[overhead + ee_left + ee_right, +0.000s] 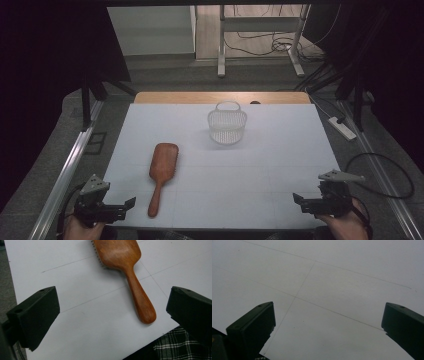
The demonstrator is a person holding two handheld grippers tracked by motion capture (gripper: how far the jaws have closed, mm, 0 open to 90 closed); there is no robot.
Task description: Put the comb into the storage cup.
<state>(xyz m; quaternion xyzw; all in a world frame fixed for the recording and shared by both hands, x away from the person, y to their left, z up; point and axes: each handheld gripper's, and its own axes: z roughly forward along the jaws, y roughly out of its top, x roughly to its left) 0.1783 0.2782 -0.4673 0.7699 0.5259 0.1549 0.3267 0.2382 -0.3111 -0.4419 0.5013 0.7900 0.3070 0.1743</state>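
A brown wooden paddle hairbrush (161, 173) lies bristles down on the white table surface (270, 165), handle pointing toward the front edge. My left gripper (129, 204) sits at the front left corner, open and empty, its jaws pointing right toward the brush handle (140, 297), which lies a short way ahead of them. At the front right corner my right gripper (298, 199) is open too, with nothing but bare table (337, 285) between its jaws. A white wire-mesh basket (227, 123) stands upright near the table's far middle.
A wooden strip (220, 97) borders the table's far edge. Metal rails run along both sides. A power strip (342, 127) and cables lie on the floor at the right. A plaid-clad leg (180, 345) sits below the front edge.
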